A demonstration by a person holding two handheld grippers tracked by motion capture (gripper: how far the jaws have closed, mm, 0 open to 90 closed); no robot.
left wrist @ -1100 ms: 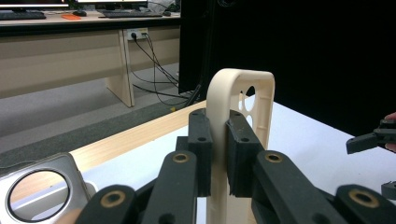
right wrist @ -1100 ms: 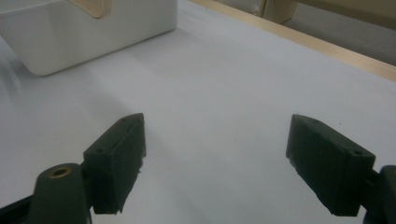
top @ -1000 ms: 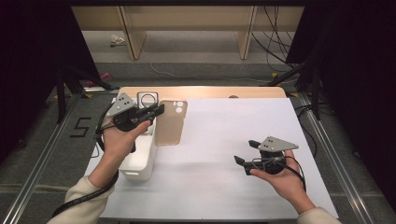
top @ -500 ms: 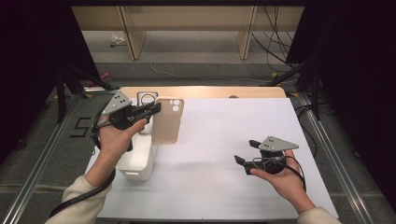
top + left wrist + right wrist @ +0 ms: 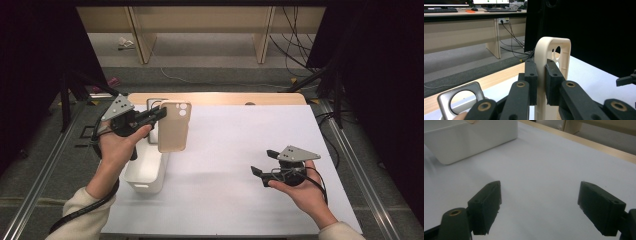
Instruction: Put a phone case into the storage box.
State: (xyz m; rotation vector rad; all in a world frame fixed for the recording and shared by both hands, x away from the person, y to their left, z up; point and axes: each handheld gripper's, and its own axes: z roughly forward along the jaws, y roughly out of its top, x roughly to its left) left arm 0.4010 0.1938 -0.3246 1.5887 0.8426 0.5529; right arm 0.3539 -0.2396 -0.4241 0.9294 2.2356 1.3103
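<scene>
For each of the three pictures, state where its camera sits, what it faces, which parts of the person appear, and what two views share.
High view: above the table's near side, facing forward and down; both forearms, left hand-held gripper, right hand-held gripper.
Left gripper view: along its jaws, shut on the beige phone case.
Right gripper view: along its open jaws, low over the white table cover.
Shared: white bin, in the high and right gripper views.

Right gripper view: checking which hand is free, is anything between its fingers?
No: the right gripper is open, with bare white table between its fingers.
</scene>
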